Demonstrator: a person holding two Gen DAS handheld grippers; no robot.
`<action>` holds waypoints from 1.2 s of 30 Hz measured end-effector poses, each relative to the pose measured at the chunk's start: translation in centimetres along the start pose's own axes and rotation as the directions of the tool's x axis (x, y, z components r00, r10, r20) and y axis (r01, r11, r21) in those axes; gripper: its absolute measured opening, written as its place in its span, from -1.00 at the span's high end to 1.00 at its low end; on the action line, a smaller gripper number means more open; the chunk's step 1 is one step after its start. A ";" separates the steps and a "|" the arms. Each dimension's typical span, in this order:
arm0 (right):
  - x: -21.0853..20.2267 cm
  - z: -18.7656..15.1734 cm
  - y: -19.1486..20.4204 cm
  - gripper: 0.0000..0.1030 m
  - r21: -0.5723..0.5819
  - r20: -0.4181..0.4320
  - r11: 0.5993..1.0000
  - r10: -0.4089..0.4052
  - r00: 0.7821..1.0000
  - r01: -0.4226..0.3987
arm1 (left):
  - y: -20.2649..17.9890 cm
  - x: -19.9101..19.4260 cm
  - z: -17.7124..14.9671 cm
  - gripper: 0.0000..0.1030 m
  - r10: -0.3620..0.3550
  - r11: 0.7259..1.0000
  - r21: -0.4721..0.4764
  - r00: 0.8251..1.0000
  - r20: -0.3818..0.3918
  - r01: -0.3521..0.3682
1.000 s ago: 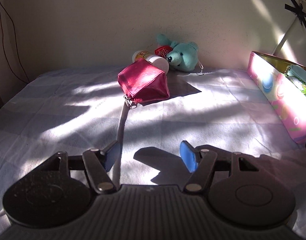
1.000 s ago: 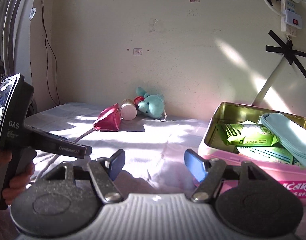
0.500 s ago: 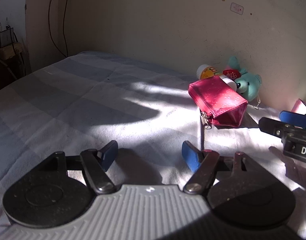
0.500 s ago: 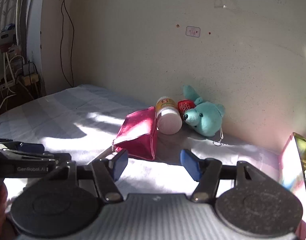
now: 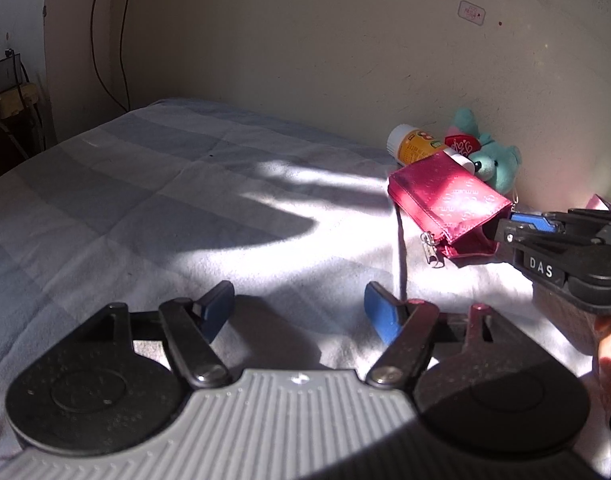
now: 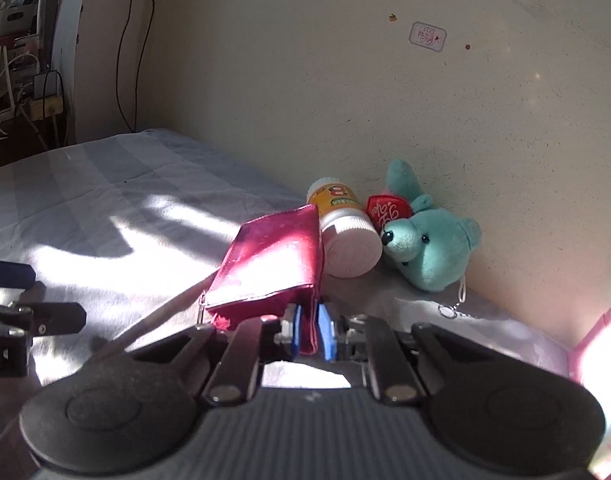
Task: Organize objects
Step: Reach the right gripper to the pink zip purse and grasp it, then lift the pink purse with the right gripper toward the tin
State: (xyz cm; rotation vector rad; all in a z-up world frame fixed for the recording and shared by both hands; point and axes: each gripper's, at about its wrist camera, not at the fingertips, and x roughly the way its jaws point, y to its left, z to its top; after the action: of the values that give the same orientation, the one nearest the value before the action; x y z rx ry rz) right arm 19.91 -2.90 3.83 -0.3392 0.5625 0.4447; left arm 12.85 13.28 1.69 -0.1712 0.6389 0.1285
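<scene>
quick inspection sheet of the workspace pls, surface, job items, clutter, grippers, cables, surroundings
surface: bed sheet in pale blue checks, patches of sun and shadow.
job's things: red pouch next to the wall; pill bottle lying on its side behind it; teal plush bear beside the bottle; pink tin at the right edge.
clutter: nothing seen.
grippers: right gripper has just closed and is shut on the red pouch edge; left gripper open, nothing between its pads, jaws just opened a little.
cables: black cable down the wall; white leads far left.
surroundings: cream wall with a small sticker.
</scene>
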 end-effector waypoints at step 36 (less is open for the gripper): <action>-24.1 -22.2 -13.4 0.31 0.588 0.120 0.801 0.048 0.992 -0.110 | -0.9 -1.1 -1.0 -0.50 -0.014 0.999 0.044 0.998 0.055 0.012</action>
State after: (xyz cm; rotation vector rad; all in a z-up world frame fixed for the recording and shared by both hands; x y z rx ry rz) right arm -1.38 -31.18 2.58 0.3147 0.5910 0.3409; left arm 11.54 12.08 1.70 -0.1296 0.5847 0.1066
